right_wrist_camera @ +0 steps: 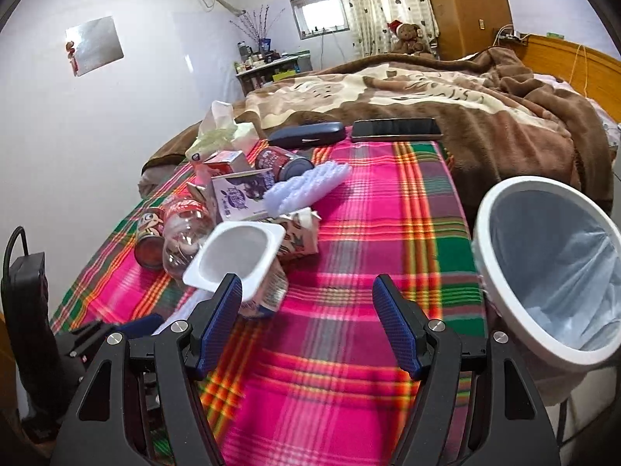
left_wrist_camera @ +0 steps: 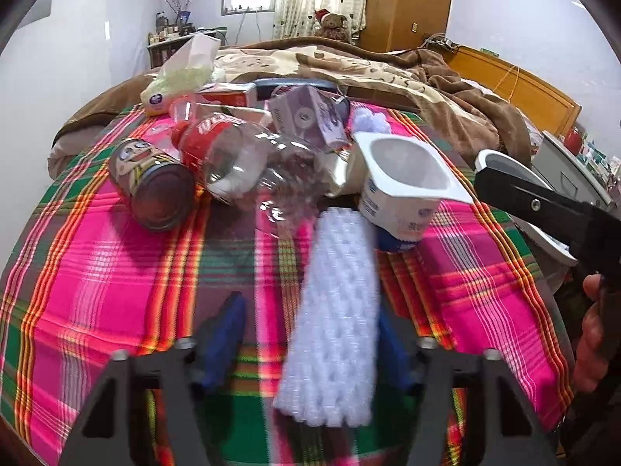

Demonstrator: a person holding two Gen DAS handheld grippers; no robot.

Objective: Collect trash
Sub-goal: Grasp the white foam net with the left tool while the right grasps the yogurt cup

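A heap of trash lies on the pink plaid cloth [left_wrist_camera: 116, 279]: a printed can [left_wrist_camera: 149, 182], a clear plastic bottle [left_wrist_camera: 248, 163] with a red label, a white yogurt cup [left_wrist_camera: 403, 182], cartons and a white foam net sleeve [left_wrist_camera: 337, 310]. My left gripper [left_wrist_camera: 310, 334] has its blue fingers either side of the foam sleeve; the right finger touches it, the left stands apart. My right gripper [right_wrist_camera: 306, 322] is open and empty over the cloth, its left finger just beside the yogurt cup [right_wrist_camera: 240, 260]. A white bin [right_wrist_camera: 543, 272] with a liner stands at the right.
A tissue pack [right_wrist_camera: 221, 132], a dark case [right_wrist_camera: 306, 134] and a phone [right_wrist_camera: 396, 129] lie at the far edge of the cloth. A brown blanket [right_wrist_camera: 465, 108] covers the bed behind. A black power strip [right_wrist_camera: 23, 291] hangs at the left.
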